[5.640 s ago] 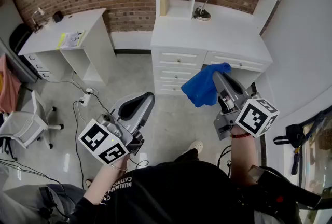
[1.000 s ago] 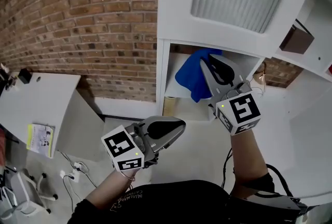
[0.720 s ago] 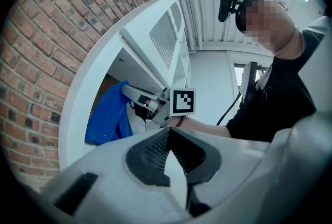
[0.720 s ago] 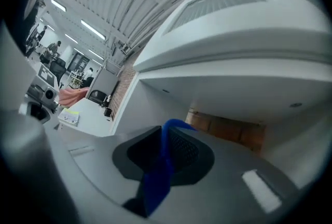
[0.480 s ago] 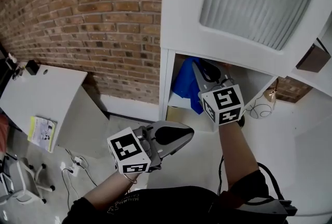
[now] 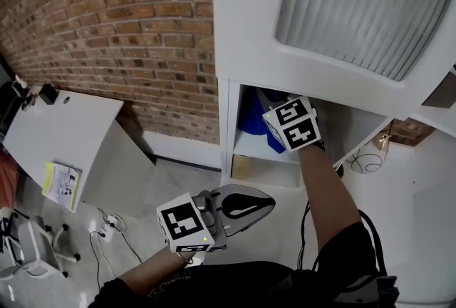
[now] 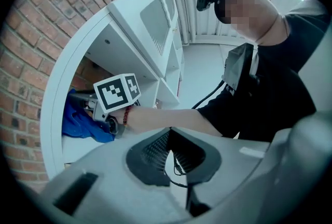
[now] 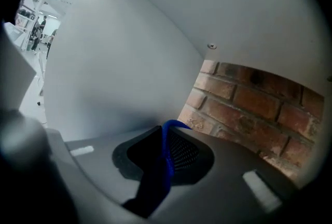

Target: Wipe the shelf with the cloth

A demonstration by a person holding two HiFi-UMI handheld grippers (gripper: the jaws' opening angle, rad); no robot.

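Right claw (image 8: 165,137), clamped on the blue cloth (image 6: 251,118), sits inside the shelf (image 6: 246,147), wiping strokes likely next; left claw (image 6: 246,204) closed, empty.

Count: 2 grippers, the left gripper (image 6: 269,199) and the right gripper (image 6: 274,98). 2 marker cubes (image 6: 292,122), one per gripper. 1 blue cloth (image 6: 251,117) at the right gripper's jaws. 1 white shelf unit (image 6: 226,130) around it. Left of the left gripper: 1 desk (image 6: 60,132), 1 booklet (image 6: 60,182).
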